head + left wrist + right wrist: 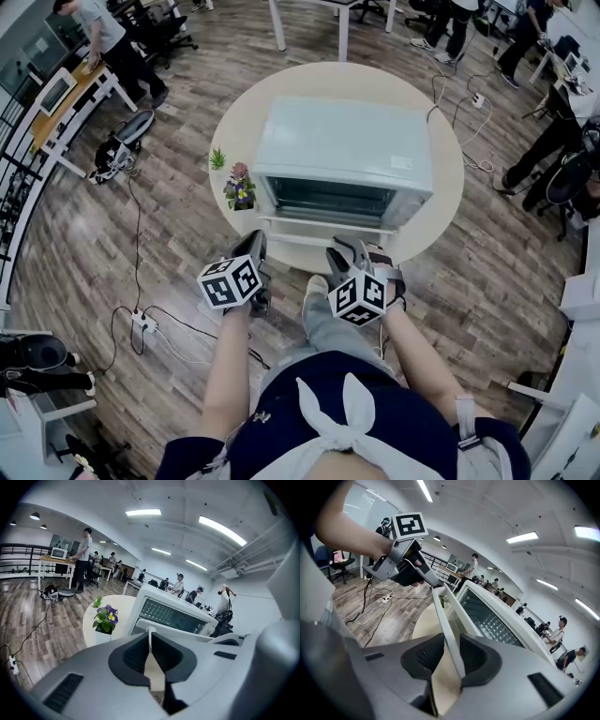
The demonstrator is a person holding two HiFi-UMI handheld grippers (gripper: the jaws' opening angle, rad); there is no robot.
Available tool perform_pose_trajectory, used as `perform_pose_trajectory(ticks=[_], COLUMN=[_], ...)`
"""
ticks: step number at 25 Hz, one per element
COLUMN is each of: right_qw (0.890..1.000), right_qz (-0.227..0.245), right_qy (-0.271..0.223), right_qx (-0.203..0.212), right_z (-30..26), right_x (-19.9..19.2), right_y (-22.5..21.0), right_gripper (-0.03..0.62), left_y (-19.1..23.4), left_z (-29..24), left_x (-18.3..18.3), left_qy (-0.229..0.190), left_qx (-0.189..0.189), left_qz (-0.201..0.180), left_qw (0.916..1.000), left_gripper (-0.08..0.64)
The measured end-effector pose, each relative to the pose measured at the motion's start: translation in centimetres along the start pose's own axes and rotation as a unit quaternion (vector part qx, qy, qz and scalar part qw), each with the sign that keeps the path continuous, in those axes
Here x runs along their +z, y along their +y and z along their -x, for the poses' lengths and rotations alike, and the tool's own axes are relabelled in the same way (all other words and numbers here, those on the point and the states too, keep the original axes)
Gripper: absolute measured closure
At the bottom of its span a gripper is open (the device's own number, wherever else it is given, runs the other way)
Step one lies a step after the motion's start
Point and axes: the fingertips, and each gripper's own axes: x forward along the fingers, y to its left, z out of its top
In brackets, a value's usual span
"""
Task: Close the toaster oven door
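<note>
A pale toaster oven (342,150) stands on a round table (441,202), its door (319,231) hanging open toward me. Both grippers are at the door's front edge. My left gripper (254,242) is at the left end; in the left gripper view the left gripper (151,641) has its jaws shut on a thin white piece of the door handle (180,632). My right gripper (340,253) is near the middle. In the right gripper view the right gripper (449,648) is shut on the white handle bar (442,613), with the left gripper (435,586) farther along the bar.
A small potted flower (240,187) sits on the table left of the oven, also visible as the flower (105,619). Cables and a power strip (142,323) lie on the wooden floor at the left. Desks, chairs and several people ring the room.
</note>
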Motion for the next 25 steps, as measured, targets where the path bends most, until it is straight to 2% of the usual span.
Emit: perform_pose_trajectory(ticks=[11, 25], right_qw=[1.000, 1.000], right_qz=[0.002, 0.014], right_qy=[0.001, -0.001], right_qx=[0.002, -0.008], right_z=[-0.1, -0.5], right_x=[0.1, 0.8], right_y=[-0.9, -2.2], right_gripper=[0.483, 0.485], left_y=[-1.2, -1.0], left_z=[-0.5, -0.6], left_x=[-0.3, -0.2], left_qy=[0.008, 0.007], left_qx=[-0.014, -0.023], left_qz=[-0.012, 0.000], left_qw=[0.9998, 0.9997], left_gripper=[0.528, 0.528])
